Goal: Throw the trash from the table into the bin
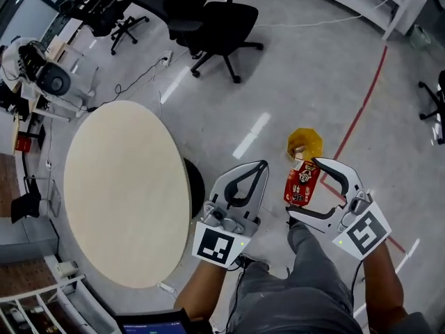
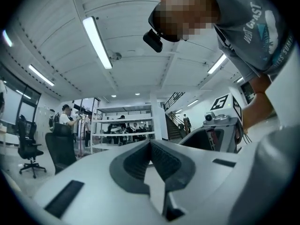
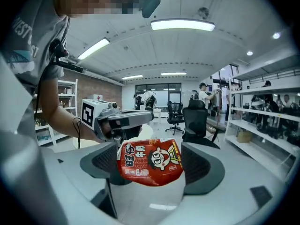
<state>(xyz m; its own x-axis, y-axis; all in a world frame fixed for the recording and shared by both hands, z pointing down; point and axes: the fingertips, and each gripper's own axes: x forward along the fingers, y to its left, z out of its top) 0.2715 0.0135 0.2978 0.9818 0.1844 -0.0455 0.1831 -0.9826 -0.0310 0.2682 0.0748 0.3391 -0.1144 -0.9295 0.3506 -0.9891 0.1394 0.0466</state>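
A red snack packet (image 1: 300, 184) with a cartoon face hangs loose between the wide-apart jaws of my right gripper (image 1: 304, 188). In the right gripper view the packet (image 3: 150, 162) floats in the gap of that gripper (image 3: 151, 168), a clear space showing on its right side. A small yellow bin (image 1: 305, 144) stands on the floor just beyond the packet, with some trash inside. My left gripper (image 1: 261, 165) is held beside it over the floor, its fingers (image 2: 151, 150) pressed together on nothing. The round beige table (image 1: 125, 186) at the left shows a bare top.
Black office chairs (image 1: 212, 26) stand on the grey floor beyond the table. A red line (image 1: 361, 110) runs across the floor past the bin. Desks with equipment (image 1: 42, 75) crowd the far left. The person's legs (image 1: 292, 291) are directly below the grippers.
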